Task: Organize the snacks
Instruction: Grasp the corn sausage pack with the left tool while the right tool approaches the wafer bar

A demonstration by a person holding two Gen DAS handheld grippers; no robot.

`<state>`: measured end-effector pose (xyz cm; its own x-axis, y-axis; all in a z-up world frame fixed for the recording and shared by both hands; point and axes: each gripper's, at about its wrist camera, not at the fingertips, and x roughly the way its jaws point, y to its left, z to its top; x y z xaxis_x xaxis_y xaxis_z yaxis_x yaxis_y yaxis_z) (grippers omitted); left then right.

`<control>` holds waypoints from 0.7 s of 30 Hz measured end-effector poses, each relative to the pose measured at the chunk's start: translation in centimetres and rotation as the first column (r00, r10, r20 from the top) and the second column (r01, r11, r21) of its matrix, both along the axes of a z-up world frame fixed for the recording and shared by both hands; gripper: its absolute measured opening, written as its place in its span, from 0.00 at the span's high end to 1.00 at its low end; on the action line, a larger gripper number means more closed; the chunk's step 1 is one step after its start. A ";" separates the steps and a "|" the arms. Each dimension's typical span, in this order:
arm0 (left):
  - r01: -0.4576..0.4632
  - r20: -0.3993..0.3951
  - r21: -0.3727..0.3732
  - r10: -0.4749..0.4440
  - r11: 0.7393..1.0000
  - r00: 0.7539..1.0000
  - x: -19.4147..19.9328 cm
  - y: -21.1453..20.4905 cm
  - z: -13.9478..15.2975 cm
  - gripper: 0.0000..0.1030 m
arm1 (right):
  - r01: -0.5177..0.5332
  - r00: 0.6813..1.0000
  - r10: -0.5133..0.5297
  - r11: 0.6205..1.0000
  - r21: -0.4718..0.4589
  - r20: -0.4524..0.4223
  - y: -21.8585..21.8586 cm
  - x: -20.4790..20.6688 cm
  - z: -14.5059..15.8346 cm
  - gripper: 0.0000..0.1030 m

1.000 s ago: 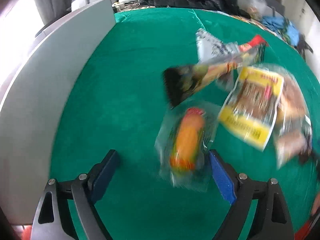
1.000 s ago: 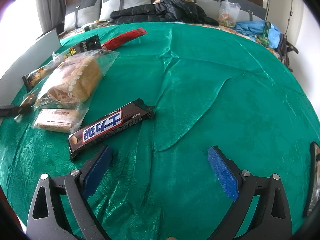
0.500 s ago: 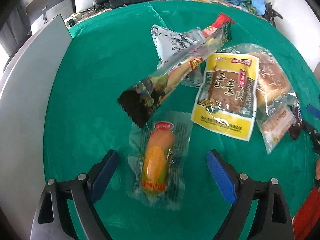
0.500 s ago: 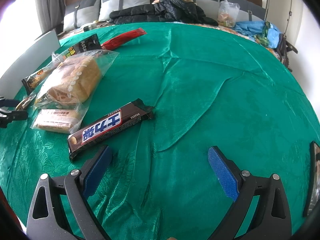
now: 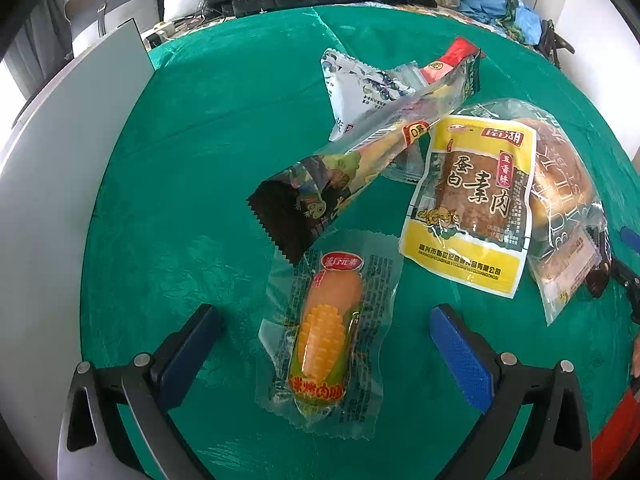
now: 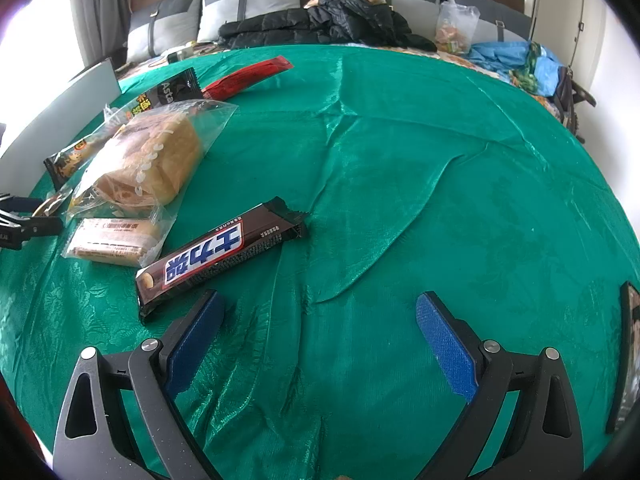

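The left gripper [image 5: 325,322] points down at the green cloth [image 5: 192,160], its jaws opening wide with the corn sausage packet [image 5: 326,338] lying flat between them, untouched by either blue pad. Just beyond lie a long dark packet [image 5: 360,160] and a yellow tofu packet [image 5: 472,204]. The right gripper [image 6: 318,314] hangs wide and empty, a chocolate bar [image 6: 218,254] just beside its left finger.

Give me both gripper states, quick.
Left gripper: opening, corn sausage packet lies between the jaws, untouched.
Right gripper: open, holding nothing.
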<state>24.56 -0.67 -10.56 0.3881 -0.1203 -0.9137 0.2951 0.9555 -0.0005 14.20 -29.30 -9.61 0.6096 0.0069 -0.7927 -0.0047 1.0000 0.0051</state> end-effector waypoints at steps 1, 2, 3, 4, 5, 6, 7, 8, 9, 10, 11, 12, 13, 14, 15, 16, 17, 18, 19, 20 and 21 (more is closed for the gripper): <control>0.002 0.000 0.000 -0.002 1.000 1.000 -0.1 0.0 0.0 0.00 | 0.000 1.000 0.000 1.000 0.000 0.000 0.0 0.0 0.0 0.04; 0.005 -0.001 -0.001 -0.005 1.000 1.000 -0.4 -0.1 0.0 0.00 | 0.000 1.000 0.000 1.000 0.000 0.000 0.0 0.0 0.0 0.04; 0.008 -0.004 0.000 -0.008 1.000 1.000 -0.3 -0.1 0.0 0.00 | 0.000 1.000 0.000 1.000 0.000 0.000 0.0 0.0 0.0 0.04; 0.010 -0.007 0.001 -0.010 1.000 1.000 -0.4 -0.1 0.0 0.00 | -0.001 1.000 0.001 1.000 0.000 0.000 0.0 0.0 0.0 0.04; 0.010 -0.010 0.002 -0.010 1.000 1.000 -0.4 -0.2 0.0 0.00 | -0.001 1.000 0.001 1.000 0.000 0.000 0.0 0.0 0.0 0.04; 0.005 -0.016 0.004 -0.005 1.000 1.000 -0.2 -0.2 0.0 0.00 | 0.000 1.000 0.000 1.000 0.000 0.000 0.0 0.0 0.0 0.04; 0.002 -0.020 0.006 -0.002 1.000 1.000 0.0 -0.2 0.0 0.00 | 0.000 1.000 0.000 1.000 0.000 0.000 0.0 0.0 0.0 0.04; 0.000 -0.027 0.009 0.001 1.000 1.000 0.2 -0.3 0.0 0.00 | 0.000 1.000 0.000 1.000 -0.001 0.000 0.0 0.0 0.0 0.04; -0.002 -0.036 0.012 0.002 1.000 0.999 0.4 -0.3 0.0 0.00 | -0.001 1.000 0.001 1.000 0.000 0.000 0.0 0.0 0.0 0.04; 0.001 -0.047 0.016 0.000 1.000 0.999 0.6 -0.3 0.0 0.00 | -0.001 1.000 0.001 1.000 0.000 0.000 0.0 0.0 0.0 0.04; 0.004 -0.057 0.019 -0.003 1.000 0.998 0.9 -0.4 -0.1 0.00 | -0.001 1.000 0.001 1.000 0.001 0.000 0.0 0.0 0.0 0.04; 0.007 -0.066 0.022 -0.005 1.000 0.998 1.2 -0.5 -0.1 0.00 | -0.001 1.000 0.001 1.000 0.000 0.000 0.0 0.0 0.0 0.04; 0.012 -0.077 0.025 -0.010 1.000 0.997 1.7 -0.6 -0.1 0.00 | -0.001 1.000 0.001 1.000 0.000 0.000 0.0 0.0 0.0 0.04; 0.020 -0.090 0.029 -0.017 0.999 0.996 2.1 -0.8 -0.1 0.00 | -0.001 1.000 0.001 1.000 0.000 0.000 0.0 0.0 0.0 0.04; 0.025 -0.099 0.032 -0.022 0.999 0.995 2.5 -0.9 -0.1 0.00 | -0.001 1.000 0.001 1.000 0.000 0.000 0.0 0.0 0.0 0.04; 0.028 -0.106 0.035 -0.024 0.999 0.994 2.8 -1.0 -0.1 0.00 | -0.001 1.000 0.001 1.000 0.000 0.000 0.0 0.0 0.0 0.04; 0.030 -0.114 0.037 -0.026 0.999 0.993 3.2 -1.1 -0.1 0.00 | -0.001 1.000 0.001 1.000 0.000 0.000 0.0 0.0 0.0 0.04; 0.030 -0.119 0.038 -0.026 0.999 0.993 3.4 -1.2 -0.1 0.00 | -0.001 1.000 0.001 1.000 0.000 0.001 0.0 0.0 0.0 0.04; 0.028 -0.120 0.039 -0.024 0.999 0.992 3.5 -1.3 -0.1 0.00 | -0.001 1.000 0.001 1.000 0.000 0.001 0.0 0.0 0.0 0.04; 0.027 -0.118 0.038 -0.022 0.999 0.993 3.5 -1.3 -0.1 0.00 | -0.001 1.000 0.001 1.000 0.000 0.001 0.0 0.0 0.0 0.04; 0.026 -0.113 0.037 -0.022 0.999 0.993 3.5 -1.3 -0.1 0.00 | -0.001 1.000 0.001 1.000 0.001 0.001 0.0 0.0 0.0 0.04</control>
